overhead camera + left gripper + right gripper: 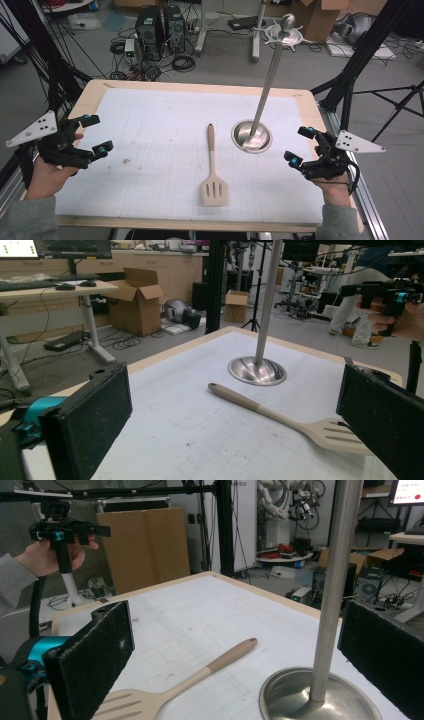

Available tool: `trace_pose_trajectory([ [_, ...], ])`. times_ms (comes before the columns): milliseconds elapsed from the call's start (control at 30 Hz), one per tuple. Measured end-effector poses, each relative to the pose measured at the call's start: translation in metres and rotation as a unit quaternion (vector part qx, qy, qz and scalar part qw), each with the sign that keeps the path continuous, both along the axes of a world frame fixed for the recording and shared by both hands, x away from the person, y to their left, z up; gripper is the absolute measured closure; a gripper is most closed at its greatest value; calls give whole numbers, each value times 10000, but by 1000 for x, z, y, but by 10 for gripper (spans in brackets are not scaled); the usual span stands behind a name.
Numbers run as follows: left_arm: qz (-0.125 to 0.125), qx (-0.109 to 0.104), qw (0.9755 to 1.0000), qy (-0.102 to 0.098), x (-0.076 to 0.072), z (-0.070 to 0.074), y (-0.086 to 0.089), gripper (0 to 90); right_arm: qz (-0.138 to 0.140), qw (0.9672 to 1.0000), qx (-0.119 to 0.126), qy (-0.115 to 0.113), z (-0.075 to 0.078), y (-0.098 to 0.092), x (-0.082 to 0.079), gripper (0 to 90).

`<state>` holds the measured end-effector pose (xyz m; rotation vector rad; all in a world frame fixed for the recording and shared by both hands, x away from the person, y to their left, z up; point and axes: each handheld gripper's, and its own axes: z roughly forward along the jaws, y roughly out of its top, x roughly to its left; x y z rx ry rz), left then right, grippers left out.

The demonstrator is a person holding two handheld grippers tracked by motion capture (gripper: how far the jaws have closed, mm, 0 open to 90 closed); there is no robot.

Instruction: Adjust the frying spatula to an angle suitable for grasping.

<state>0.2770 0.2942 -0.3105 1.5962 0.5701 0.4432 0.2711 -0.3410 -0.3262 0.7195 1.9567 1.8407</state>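
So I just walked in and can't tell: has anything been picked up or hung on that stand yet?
Nothing looks done: the spatula lies flat on the mat, apart from the metal stand. Nothing is in hand either; the left gripper and right gripper are both open at the table's sides. Any handling is left.

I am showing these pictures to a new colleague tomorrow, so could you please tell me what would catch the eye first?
First comes the tall metal stand, a shiny pole rising from a round base right of the table's centre, with hooks at its top. Just to its left a beige slotted spatula lies flat on the white mat, handle pointing away from the person. At the table's two sides, the left gripper and the right gripper are held with jaws open, empty.
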Motion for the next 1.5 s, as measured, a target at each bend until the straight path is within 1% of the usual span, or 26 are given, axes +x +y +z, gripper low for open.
trace_pose_trajectory([
  [100,20,-15,10000,29,0,-1,-1,18,-87,9999,51,40,0,-2,-1,4],
  [167,14,-4,10000,35,0,-1,-2,18,-243,9995,171,76,0,-4,-2,3],
  [233,10,-19,10000,41,0,-1,-2,18,-294,9994,180,90,0,-4,-1,4],
  [267,-14,-21,10000,34,0,-1,-2,18,-363,9989,232,185,0,-4,0,4],
  [333,-14,-33,10000,46,0,-1,-1,18,-409,9987,210,204,-1,-4,2,4],
  [467,-17,-43,10000,63,1,-1,1,18,-415,9985,273,243,-2,-4,4,19],
  [500,-17,-43,10000,63,1,-1,1,18,-384,9986,273,244,-2,-4,4,48],
  [633,-42,-79,9999,70,2,-1,0,17,-232,9991,224,260,-2,-1,4,68],
  [667,-42,-86,9999,71,2,-2,0,18,-200,9992,197,268,-2,-1,4,91],
  [700,-37,-80,9999,77,2,-2,-1,17,-171,9993,176,264,-2,-1,4,161],
  [733,-41,-67,9999,86,2,-2,-1,17,-72,9995,169,260,-2,0,3,185],
  [833,-37,-56,9999,107,2,-3,-1,18,-1,9995,135,268,-1,5,4,192],
  [900,-37,-58,9999,106,2,-3,-1,18,97,9994,119,305,-1,8,5,247],
  [933,-36,-63,9999,103,1,-3,-2,18,97,9994,119,305,-1,8,5,247],
  [967,-47,-51,9999,99,1,-3,-1,18,128,9995,83,285,-1,9,6,279],
  [1033,-75,-63,9999,98,1,-4,-1,17,128,9997,-4,201,-1,13,7,389],
  [1100,-67,-65,9999,117,1,-4,-1,18,54,9999,-68,120,-1,15,7,441],
  [1133,-67,-65,9999,117,1,-4,-1,17,54,9999,-68,120,-1,15,7,441],
  [1167,-65,-56,9999,118,1,-5,0,18,122,9997,13,192,-2,16,8,481],
  [1200,-57,-68,9999,124,1,-5,0,18,122,9997,13,192,-2,16,8,481],
  [1233,-41,-52,9999,138,1,-6,0,17,151,9997,3,205,-2,17,9,515],
  [1267,-28,-55,9999,150,1,-6,1,17,191,9996,-45,186,-4,18,10,574],
  [1367,-22,-53,9999,155,0,-7,2,18,257,9994,-121,218,-7,21,13,656],
  [1400,-22,-53,9999,155,0,-7,2,18,257,9994,-121,218,-7,21,13,656],
  [1433,-15,-57,9999,151,0,-7,2,18,287,9992,-154,249,-9,24,15,712],
  [1500,-16,-63,9999,152,0,-7,2,17,321,9991,-131,258,-10,25,16,726],
])
